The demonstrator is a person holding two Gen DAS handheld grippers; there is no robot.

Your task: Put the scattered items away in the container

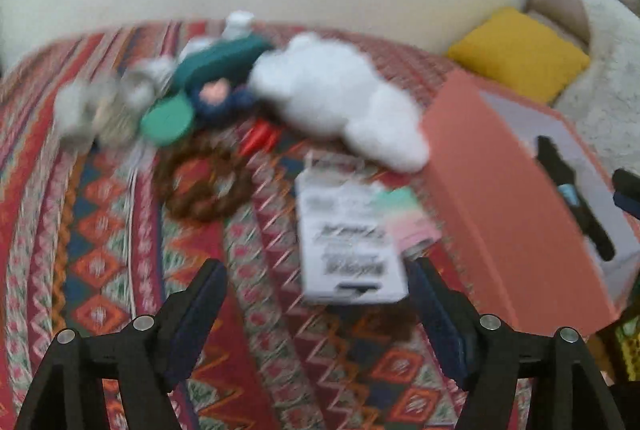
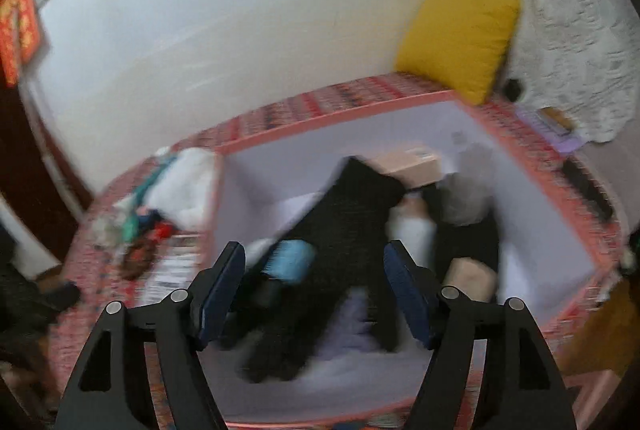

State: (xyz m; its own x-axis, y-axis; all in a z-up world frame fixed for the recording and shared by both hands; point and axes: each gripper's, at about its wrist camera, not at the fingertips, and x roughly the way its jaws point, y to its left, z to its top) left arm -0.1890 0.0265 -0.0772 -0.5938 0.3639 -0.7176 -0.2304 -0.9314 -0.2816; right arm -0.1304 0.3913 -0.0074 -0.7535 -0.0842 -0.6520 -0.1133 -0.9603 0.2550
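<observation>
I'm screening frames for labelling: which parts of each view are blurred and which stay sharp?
Left wrist view: the white plush toy, white printed packet and patterned cloth are motion-smeared, while the left gripper stays crisp. Right wrist view: the pink box and its contents are smeared, edges fisheye-bent; the right gripper is sharp.
</observation>
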